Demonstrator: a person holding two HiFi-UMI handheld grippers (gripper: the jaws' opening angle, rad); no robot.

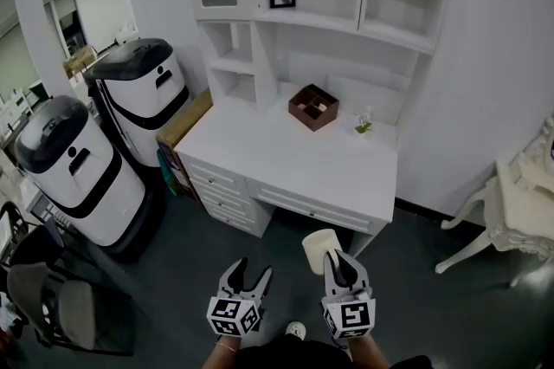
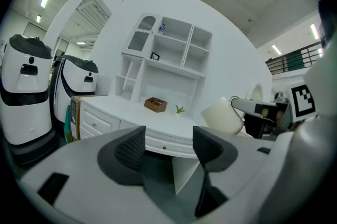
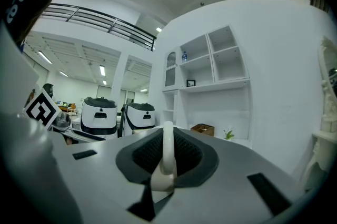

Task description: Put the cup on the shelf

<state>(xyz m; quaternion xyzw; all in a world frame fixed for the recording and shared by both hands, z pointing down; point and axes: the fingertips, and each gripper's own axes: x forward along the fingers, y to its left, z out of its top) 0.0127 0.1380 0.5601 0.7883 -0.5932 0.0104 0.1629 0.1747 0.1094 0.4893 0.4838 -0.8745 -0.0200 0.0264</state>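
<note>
Cup (image 1: 318, 248) held short of the tabletop (image 1: 286, 164)
Right gripper (image 1: 342, 260) fingers clamp its handle (image 3: 167, 149); left gripper (image 1: 250, 269) fingers stand wide, empty.

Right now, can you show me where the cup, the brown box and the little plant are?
cup (image 1: 317, 246): head view, on its pale side wall.
brown box (image 1: 313, 107): head view, on its middle, at the inner dividers.
little plant (image 1: 363, 127): head view, on its green leaves.

At lower centre, the left hand-held gripper (image 1: 245, 274) stands wide apart and empty. The right hand-held gripper (image 1: 340, 265) clamps the cup (image 1: 317, 248) by its handle.
</note>
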